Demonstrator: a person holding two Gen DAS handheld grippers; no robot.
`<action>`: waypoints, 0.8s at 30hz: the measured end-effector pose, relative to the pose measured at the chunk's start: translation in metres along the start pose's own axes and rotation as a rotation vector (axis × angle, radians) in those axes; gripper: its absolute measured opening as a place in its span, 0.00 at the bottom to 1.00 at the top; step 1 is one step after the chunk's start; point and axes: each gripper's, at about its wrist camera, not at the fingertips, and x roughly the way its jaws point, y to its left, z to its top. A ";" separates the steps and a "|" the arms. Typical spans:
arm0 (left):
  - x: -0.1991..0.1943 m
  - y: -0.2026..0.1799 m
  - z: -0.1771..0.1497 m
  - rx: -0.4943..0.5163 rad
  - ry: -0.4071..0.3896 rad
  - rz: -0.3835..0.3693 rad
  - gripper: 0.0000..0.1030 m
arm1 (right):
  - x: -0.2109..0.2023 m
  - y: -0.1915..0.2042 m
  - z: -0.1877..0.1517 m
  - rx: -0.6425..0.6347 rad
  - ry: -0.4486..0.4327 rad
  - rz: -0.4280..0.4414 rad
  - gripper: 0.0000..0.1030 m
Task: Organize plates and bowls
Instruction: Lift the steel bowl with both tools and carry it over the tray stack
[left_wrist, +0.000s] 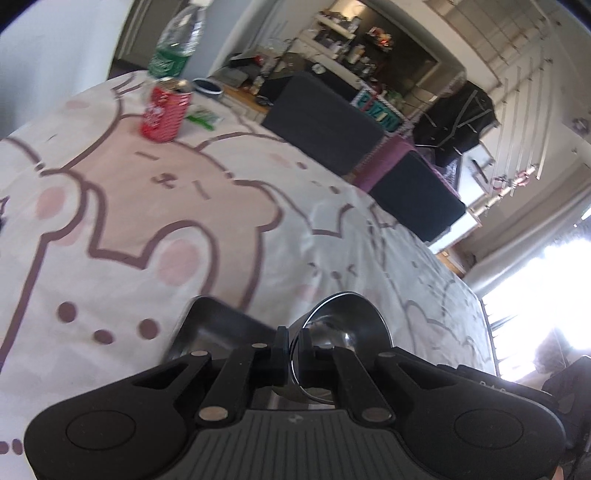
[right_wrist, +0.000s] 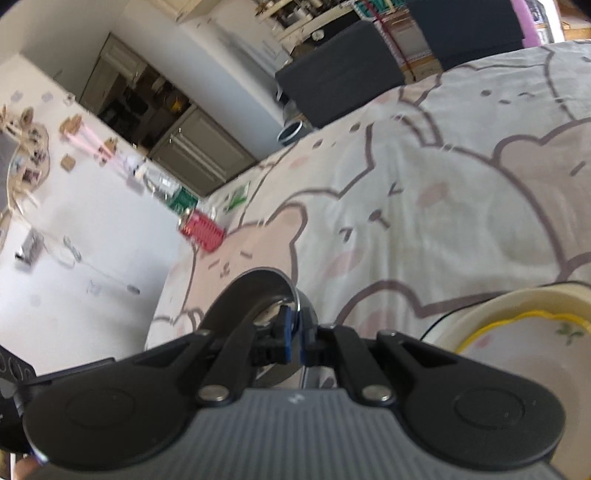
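Note:
In the left wrist view my left gripper (left_wrist: 293, 341) is shut on the rim of a shiny steel bowl (left_wrist: 347, 325), which is held tilted above the bear-print tablecloth (left_wrist: 221, 221). Just left of it, a dark rectangular metal tray (left_wrist: 210, 326) shows partly behind the gripper. In the right wrist view my right gripper (right_wrist: 294, 328) is shut on the rim of a steel bowl (right_wrist: 251, 295) seen edge-on and in shadow. I cannot tell whether it is the same bowl. A cream dish with a yellow wavy rim (right_wrist: 517, 328) sits at the lower right.
A red drink can (left_wrist: 166, 110) and a clear bottle with a green label (left_wrist: 177, 44) stand at the table's far corner beside a green-printed packet (left_wrist: 205, 118). Dark cushioned seats (left_wrist: 325, 122) line the far table edge. The can (right_wrist: 203, 230) also shows in the right view.

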 end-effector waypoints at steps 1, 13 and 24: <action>0.000 0.005 0.000 -0.008 0.001 0.004 0.04 | 0.005 0.003 -0.002 -0.001 0.011 0.001 0.05; 0.005 0.053 -0.005 -0.096 0.032 0.043 0.07 | 0.041 0.014 -0.015 -0.037 0.127 0.010 0.06; 0.012 0.060 -0.002 -0.082 0.037 0.085 0.07 | 0.064 0.022 -0.026 -0.095 0.177 -0.038 0.07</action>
